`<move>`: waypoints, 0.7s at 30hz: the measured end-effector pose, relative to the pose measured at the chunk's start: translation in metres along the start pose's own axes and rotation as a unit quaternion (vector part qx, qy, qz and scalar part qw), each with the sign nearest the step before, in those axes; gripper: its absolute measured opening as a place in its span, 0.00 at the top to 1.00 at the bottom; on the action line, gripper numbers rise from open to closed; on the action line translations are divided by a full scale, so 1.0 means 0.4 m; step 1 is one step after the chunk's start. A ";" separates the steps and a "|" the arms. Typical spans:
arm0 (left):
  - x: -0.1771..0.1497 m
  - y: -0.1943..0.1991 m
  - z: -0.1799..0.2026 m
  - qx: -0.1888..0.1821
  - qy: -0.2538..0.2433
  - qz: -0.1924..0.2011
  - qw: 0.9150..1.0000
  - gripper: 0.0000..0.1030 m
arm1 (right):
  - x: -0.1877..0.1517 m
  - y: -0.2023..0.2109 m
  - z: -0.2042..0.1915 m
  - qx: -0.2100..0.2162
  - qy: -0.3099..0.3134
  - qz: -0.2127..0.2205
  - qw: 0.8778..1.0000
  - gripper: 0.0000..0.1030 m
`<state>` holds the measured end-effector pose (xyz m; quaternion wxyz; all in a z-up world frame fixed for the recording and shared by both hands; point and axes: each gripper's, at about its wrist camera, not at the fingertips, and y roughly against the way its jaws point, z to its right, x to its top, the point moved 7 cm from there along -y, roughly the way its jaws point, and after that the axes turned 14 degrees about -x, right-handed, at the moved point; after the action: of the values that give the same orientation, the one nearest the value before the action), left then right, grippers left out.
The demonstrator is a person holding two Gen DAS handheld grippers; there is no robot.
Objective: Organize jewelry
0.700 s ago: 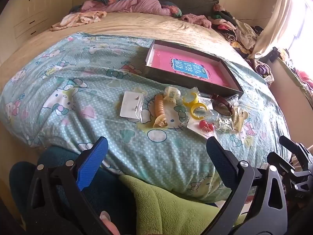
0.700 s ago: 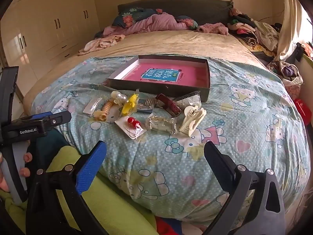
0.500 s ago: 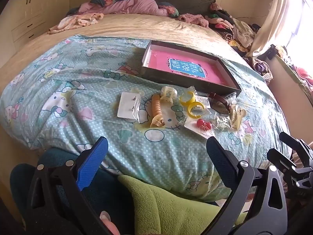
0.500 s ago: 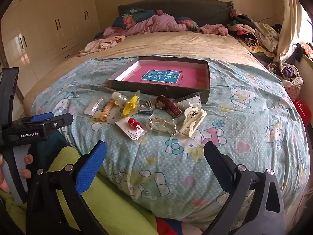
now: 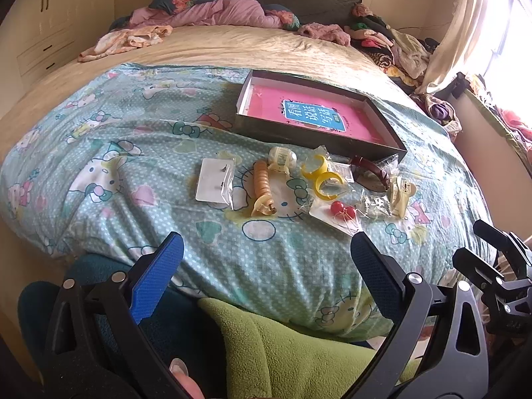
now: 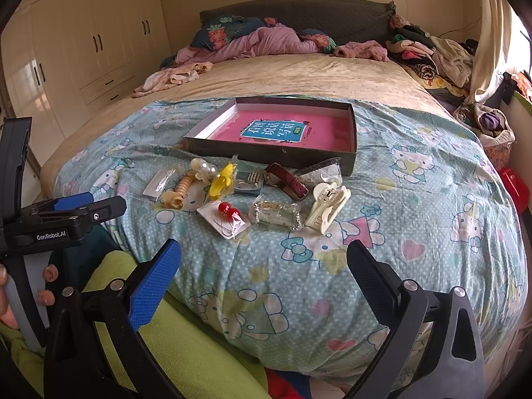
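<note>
Bedroom, patterned quilt (image 6: 415,179): jewelry cluster (image 6: 252,193) lies just near of shallow tray (image 6: 353,139). Left gripper (image 5: 266,259) and right gripper (image 6: 262,262) spread wide, empty, short of cluster. Advice: take 1 piece at a time, edge pieces first, pinch bag centres, lift clear over tray wall.

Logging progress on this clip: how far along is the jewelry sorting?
Nothing looks done: the box holds only a pink book. Nothing is in hand; the left tool and right tool are open and empty. Left to sort: red earrings, cream hair clip, brown strap and the other pieces on the bedspread.
</note>
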<state>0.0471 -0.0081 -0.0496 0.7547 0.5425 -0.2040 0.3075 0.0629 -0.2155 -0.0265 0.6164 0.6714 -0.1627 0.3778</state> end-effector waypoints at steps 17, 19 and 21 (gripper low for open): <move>-0.002 0.009 0.014 0.000 -0.007 -0.001 1.000 0.09 | 0.000 0.000 -0.002 0.001 0.000 0.000 1.000 0.04; -0.002 0.009 0.015 0.001 -0.007 -0.001 1.000 0.09 | 0.000 0.001 -0.002 0.002 -0.001 0.000 1.000 0.04; -0.003 0.008 0.013 0.000 -0.007 -0.001 1.000 0.09 | 0.000 -0.001 -0.002 0.001 0.000 -0.001 1.000 0.04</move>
<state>0.0441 -0.0124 -0.0464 0.7539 0.5445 -0.2085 0.3028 0.0629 -0.2146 -0.0268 0.6159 0.6722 -0.1619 0.3776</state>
